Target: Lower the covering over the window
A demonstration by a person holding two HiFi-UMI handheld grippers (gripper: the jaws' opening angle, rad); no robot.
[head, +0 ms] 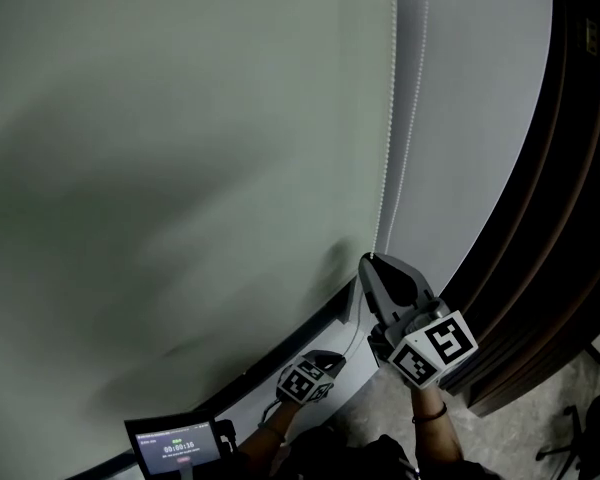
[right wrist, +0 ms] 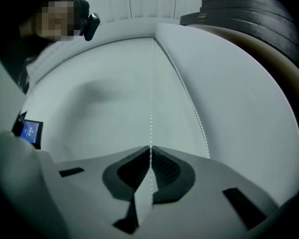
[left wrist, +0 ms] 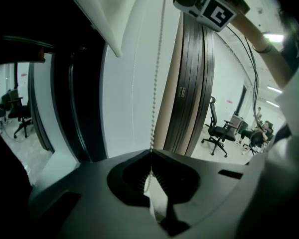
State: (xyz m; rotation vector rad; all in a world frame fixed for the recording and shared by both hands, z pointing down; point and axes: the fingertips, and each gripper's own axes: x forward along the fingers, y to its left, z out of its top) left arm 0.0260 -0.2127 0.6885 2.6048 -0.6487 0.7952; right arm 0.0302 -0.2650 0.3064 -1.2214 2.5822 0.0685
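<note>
While the roller blind [head: 180, 168] fills most of the head view, its top is cut off by the frame and only its lower edge shows, running as a dark slanted line at the bottom left. The bead chain [head: 385, 168] hangs beside the blind's right edge. The right gripper [head: 368, 260] is closed on it, and in the right gripper view the jaws meet at the tips [right wrist: 150, 147] with one strand [right wrist: 151, 108] pinched between them. The second strand [right wrist: 194, 113] runs free just to the right.

The left gripper [head: 332, 360] sits lower and is partly hidden in shadow, so its tips are hard to make out from the head. Its own view shows the jaws together [left wrist: 151, 151], clamped on the chain [left wrist: 157, 83]. The right gripper's marker cube [left wrist: 217, 11] is cropped at the top.

A dark ribbed band [head: 540, 218] sits to the right, and what it is can't be told. A screen [head: 175, 446] is cut off at the bottom, its text too small to read. An office chair [left wrist: 220, 131] stands far back.
</note>
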